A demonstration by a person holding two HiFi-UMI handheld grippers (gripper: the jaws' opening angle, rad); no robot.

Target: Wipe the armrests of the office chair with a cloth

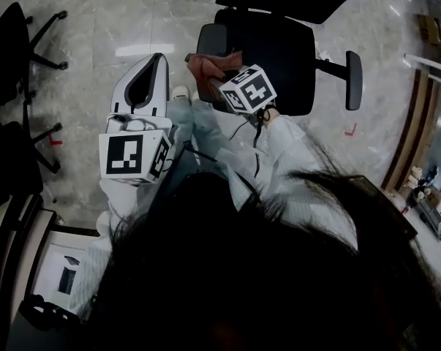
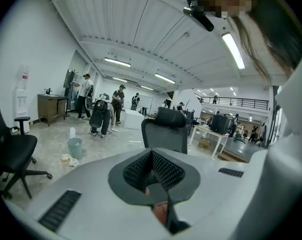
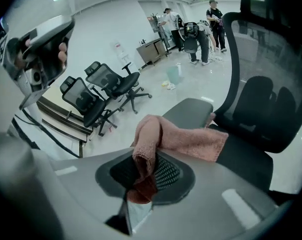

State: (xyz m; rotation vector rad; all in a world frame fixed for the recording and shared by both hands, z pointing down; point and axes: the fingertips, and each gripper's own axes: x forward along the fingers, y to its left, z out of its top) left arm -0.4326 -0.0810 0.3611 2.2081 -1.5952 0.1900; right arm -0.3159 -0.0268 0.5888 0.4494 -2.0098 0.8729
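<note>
**Soft cloth pinched in the right claw, over the chair's left armrest**

The pink cloth (image 3: 186, 140) looks like light, limp terry that bunches and folds instead of keeping a shape. The right claw (image 3: 143, 176) is clamped on one gathered corner of it, and the loose end appears to rest on the dark pad of the armrest (image 3: 188, 111), at 9 o'clock of the office chair (image 1: 279, 50) seat in the head view. Gripped at a corner it may roll up under a stroke; a hold nearer its middle would probably press more fabric flat. The left claw (image 2: 153, 176) is fully closed and empty, at 9 o'clock of the cloth. The other armrest (image 1: 354, 79) sits at 3 o'clock. The floor (image 1: 110, 20) is pale and glossy, so the chair may swivel or slide when pushed. This is an open office, with spare chairs (image 3: 110, 84) and people (image 2: 101, 115) well off.
</note>
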